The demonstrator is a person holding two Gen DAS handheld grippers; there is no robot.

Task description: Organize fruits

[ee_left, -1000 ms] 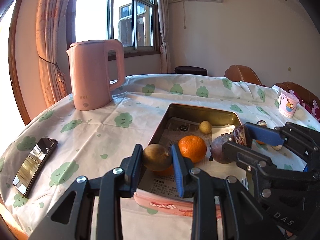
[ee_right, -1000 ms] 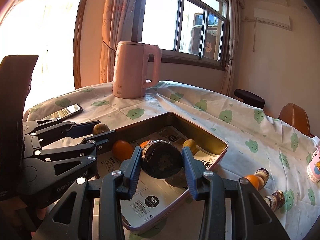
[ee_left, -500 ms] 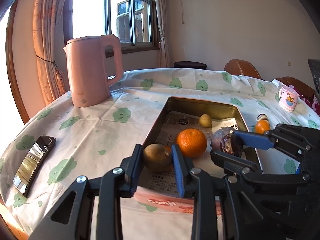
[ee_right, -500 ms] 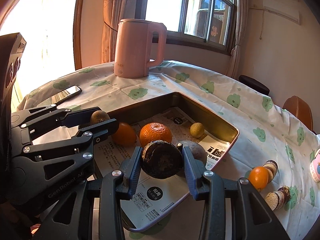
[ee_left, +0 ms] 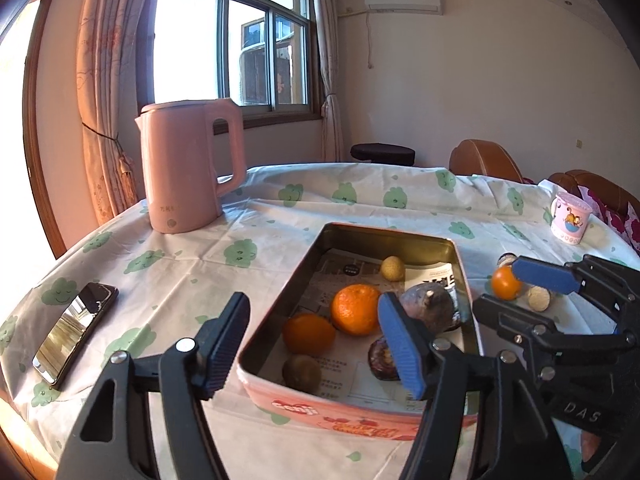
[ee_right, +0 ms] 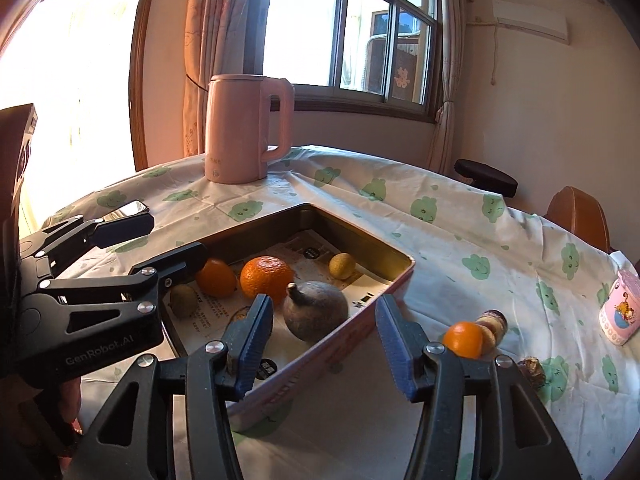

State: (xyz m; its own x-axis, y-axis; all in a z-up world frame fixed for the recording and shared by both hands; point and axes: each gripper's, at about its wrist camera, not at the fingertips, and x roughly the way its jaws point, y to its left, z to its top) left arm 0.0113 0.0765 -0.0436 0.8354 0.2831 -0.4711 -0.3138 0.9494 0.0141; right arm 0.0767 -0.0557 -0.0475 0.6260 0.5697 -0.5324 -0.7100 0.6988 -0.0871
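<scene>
Left gripper [ee_left: 312, 344] opening, nothing between its pads, kiwi [ee_left: 302, 372] lying free in the tin tray [ee_left: 460, 264]. Right gripper [ee_right: 324, 344] opening too, empty, just above the tray's near corner (dark passion fruit [ee_left: 382, 360] down on the paper lining). Best lifted clear straight back, without nudging the tangerine [ee_right: 266, 276] or the purple fruit [ee_right: 316, 314]. Further right, a small orange [ee_right: 463, 339] and sliced pieces still out on the tablecloth [ee_right: 440, 248]; pink kettle [ee_left: 188, 168] and phone [ee_left: 74, 332] well apart.

Bright sun poured through the window [ee_left: 236, 44] at eleven o'clock; peach curtains [ee_left: 100, 92] hung beside it; an air conditioner [ee_left: 402, 0] topped the cream wall.
</scene>
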